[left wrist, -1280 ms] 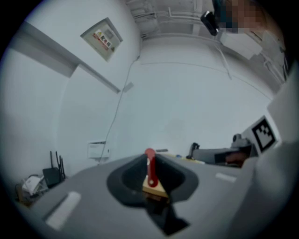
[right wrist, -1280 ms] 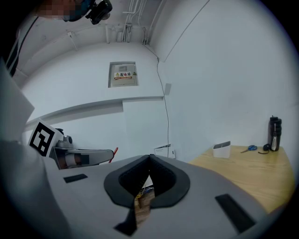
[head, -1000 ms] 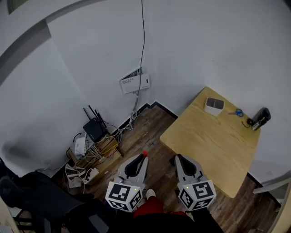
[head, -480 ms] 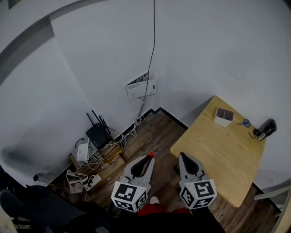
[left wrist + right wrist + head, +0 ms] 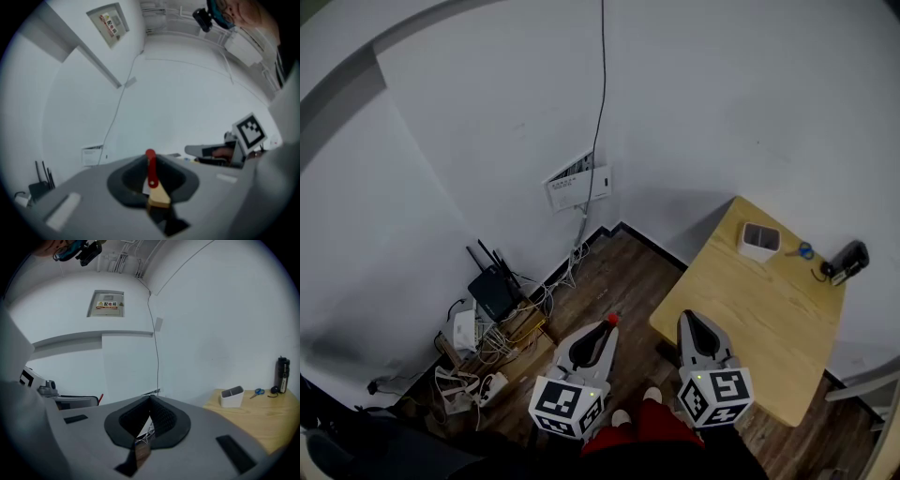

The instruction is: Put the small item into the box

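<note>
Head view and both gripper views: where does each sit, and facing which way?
Head view: on the person's head, steeply down at floor and table; left gripper, right gripper, red clothing show.
Left gripper view: on that gripper, facing the white wall; jaws shut on small red item.
Right gripper view: on that gripper, facing white wall and table; jaws shut, empty.
Shared: head and right gripper views both show the white box.

table (image 5: 741, 314) at 4 o'clock | box (image 5: 760, 241) on its far end, 2 o'clock | scissors (image 5: 804, 250) just right of box | bottle (image 5: 847, 261) right of scissors | router (image 5: 492, 292) on floor, 9 o'clock | small item (image 5: 612, 319) in left gripper (image 5: 607, 325), 6 o'clock | right gripper (image 5: 687, 319) 5 o'clock, by table edge
</note>
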The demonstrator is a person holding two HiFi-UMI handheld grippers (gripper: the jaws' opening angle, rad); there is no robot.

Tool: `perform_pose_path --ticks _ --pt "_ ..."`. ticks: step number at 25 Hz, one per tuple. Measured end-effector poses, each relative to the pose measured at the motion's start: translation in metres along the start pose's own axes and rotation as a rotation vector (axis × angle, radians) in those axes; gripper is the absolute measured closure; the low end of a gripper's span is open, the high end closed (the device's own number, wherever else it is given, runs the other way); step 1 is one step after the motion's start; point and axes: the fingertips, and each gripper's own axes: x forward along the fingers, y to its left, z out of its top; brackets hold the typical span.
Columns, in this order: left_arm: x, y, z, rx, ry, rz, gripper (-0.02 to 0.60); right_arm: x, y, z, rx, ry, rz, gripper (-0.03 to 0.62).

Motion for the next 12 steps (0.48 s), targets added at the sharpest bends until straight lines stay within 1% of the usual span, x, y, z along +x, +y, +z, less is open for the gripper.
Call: perform_pose_path --ticks 6,12 --pt "0.037 0.011 0.002 -0.007 0.007 -0.02 0.531 0.022 -0.028 0.002 0.015 0.003 -0.062 0.586" --pt "0.079 0.026 0.011 -0.01 0.005 -0.032 0.531 0.062 -0.054 0.015 0.024 -0.003 -0.084 0.586"
